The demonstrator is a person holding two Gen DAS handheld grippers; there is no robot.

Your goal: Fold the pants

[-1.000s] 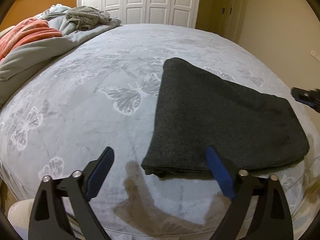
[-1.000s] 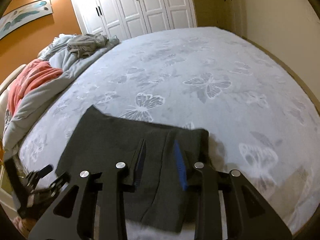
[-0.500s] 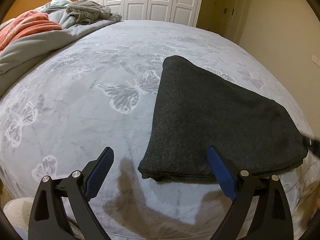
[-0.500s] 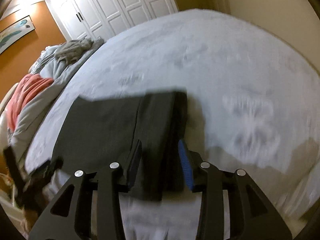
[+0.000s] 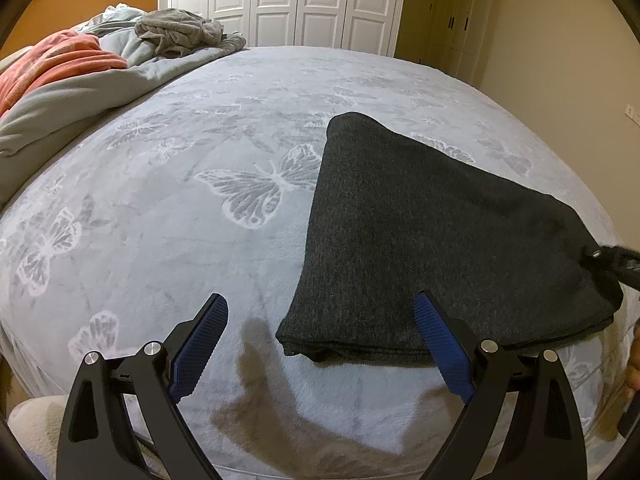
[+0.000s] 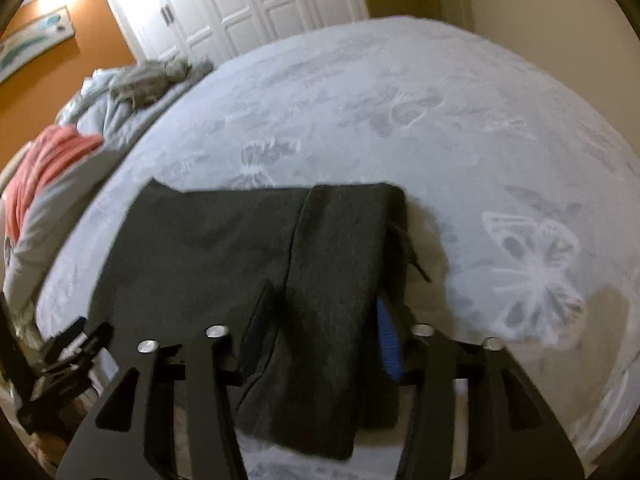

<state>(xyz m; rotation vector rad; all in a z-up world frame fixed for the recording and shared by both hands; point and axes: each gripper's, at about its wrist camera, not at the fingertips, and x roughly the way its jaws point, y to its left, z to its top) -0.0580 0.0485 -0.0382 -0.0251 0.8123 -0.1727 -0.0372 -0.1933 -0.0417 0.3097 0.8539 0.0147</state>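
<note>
Lying on a pale grey bedspread (image 5: 168,240) printed with white butterflies, the dark charcoal pants (image 5: 432,240) form a folded, roughly triangular stack near the near edge of the bed, right of centre in the left wrist view. Its narrow end points toward the far side; its broad layered edge faces the camera.

Left gripper (image 5: 320,344): jaws wide apart and empty, held over the bedspread at the near edge. The near left corner of the pants lies between the two blue-padded fingers (image 5: 200,344) without touching either; the right finger stands in front of the fabric's near edge. A shadow of the tool falls on the bedspread below.

Right gripper (image 6: 320,320): jaws narrow and closing, with a raised fold of the pants (image 6: 320,280) between them. The fabric covers most of the blue pad on the right finger and drapes down over the tool toward the camera; whether the pads already press on it cannot be told, as the view is blurred. In the left wrist view the tip of this gripper (image 5: 612,260) shows at the right end of the stack.

Background: rumpled grey bedding (image 5: 80,96) with an orange-pink blanket (image 5: 60,60) lies heaped at the far left, and white panelled wardrobe doors (image 5: 300,0) stand behind the bed. An orange wall (image 6: 60,72) bearing a framed picture appears at the far left in the right wrist view.
</note>
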